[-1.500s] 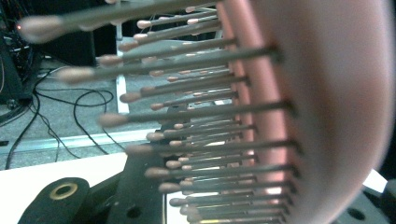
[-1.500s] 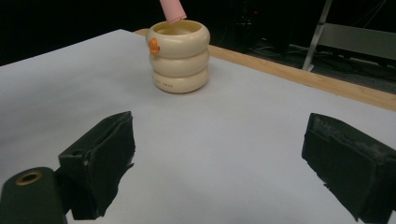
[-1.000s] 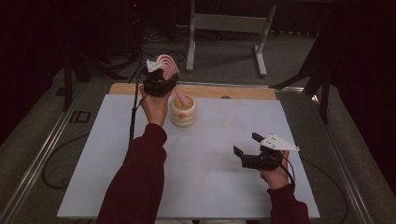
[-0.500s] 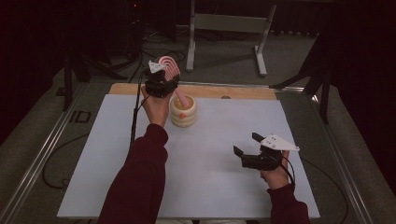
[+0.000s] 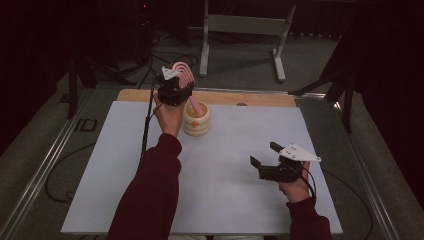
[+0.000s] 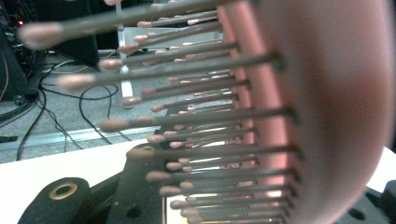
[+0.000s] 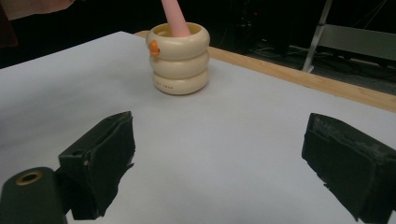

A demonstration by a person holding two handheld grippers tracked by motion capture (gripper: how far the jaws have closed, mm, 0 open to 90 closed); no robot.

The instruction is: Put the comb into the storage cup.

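Note:
A pink hairbrush (image 5: 184, 74) stands tilted, its handle (image 5: 194, 106) down inside a cream ringed cup (image 5: 196, 122) at the table's far middle. My left gripper (image 5: 175, 89) is shut on the brush just below its head, above the cup. In the left gripper view the brush's pink pad (image 6: 308, 116) and its rows of bristles loom very close and blurred. My right gripper (image 5: 264, 153) rests open near the front right, nothing between its black jaws. The right gripper (image 7: 224, 154) faces the cup (image 7: 180, 58) and the pink handle (image 7: 173, 18) from some way off.
The white table top (image 5: 225, 200) has a wooden strip (image 5: 260, 98) along its far edge and metal rails on both sides. Beyond it stand a metal frame (image 5: 245, 25) and floor cables (image 5: 170, 55). An orange mark (image 7: 153, 48) sits on the cup's side.

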